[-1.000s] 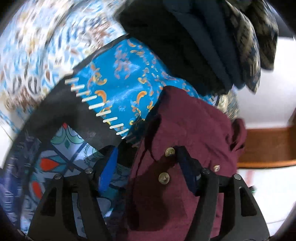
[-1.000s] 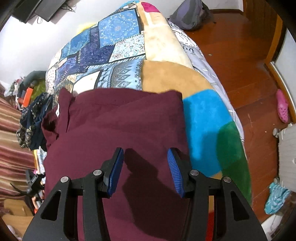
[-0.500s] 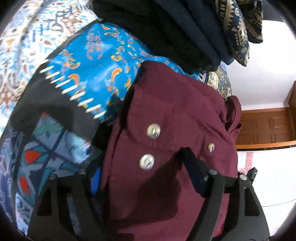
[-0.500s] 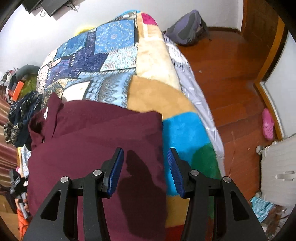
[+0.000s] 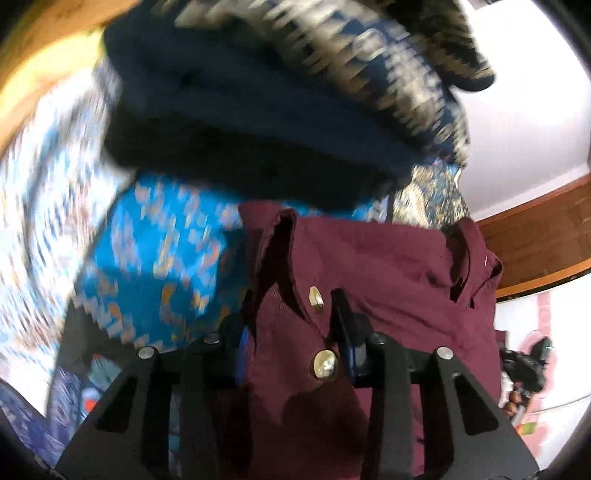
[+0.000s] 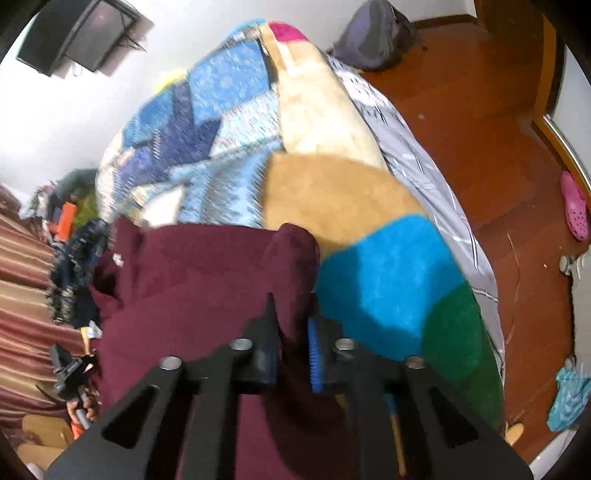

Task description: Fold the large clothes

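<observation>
Home bedroom, patchwork quilt (image 6: pixel 221 122) on bed, wall television (image 6: pixel 79 35), wooden floor (image 6: pixel 480 122), pink slipper (image 6: pixel 574 210)

Both grippers' jaws have just been closing: the left gripper (image 5: pixel 291 325) pinches the maroon shirt (image 5: pixel 388 266) at its buttons, and the right gripper (image 6: pixel 291 332) bunches its edge at frame centre.

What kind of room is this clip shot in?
Most likely a bedroom: a bed under a patchwork quilt, a wall-mounted screen, and a wooden floor with a pink clog.
</observation>
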The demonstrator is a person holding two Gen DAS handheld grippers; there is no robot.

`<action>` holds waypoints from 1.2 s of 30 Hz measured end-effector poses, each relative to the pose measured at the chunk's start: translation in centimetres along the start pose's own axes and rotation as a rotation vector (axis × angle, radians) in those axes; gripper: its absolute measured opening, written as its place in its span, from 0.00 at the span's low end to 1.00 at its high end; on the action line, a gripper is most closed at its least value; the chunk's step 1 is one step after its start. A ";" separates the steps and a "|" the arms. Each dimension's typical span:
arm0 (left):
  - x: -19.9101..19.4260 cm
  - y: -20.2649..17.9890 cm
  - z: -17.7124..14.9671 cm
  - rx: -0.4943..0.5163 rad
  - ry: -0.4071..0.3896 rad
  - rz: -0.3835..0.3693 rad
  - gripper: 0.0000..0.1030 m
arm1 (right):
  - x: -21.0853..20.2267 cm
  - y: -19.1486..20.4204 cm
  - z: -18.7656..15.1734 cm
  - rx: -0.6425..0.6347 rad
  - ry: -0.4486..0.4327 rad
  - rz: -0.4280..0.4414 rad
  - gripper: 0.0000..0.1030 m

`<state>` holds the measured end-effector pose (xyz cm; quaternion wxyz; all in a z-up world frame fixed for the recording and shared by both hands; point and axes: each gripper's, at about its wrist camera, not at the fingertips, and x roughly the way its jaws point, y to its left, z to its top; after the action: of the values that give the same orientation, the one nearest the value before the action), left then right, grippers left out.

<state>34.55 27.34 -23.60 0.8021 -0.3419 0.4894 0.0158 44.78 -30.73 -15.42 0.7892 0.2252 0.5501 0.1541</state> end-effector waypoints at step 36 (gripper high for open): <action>-19.1 -2.7 -11.9 0.319 -0.238 0.289 0.55 | -12.2 9.1 -12.0 -0.405 -0.222 -0.263 0.46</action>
<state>16.39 24.43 -10.40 0.8873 -0.1332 0.4317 0.0931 29.29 -26.72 -4.37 0.8870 0.0046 0.4426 0.1317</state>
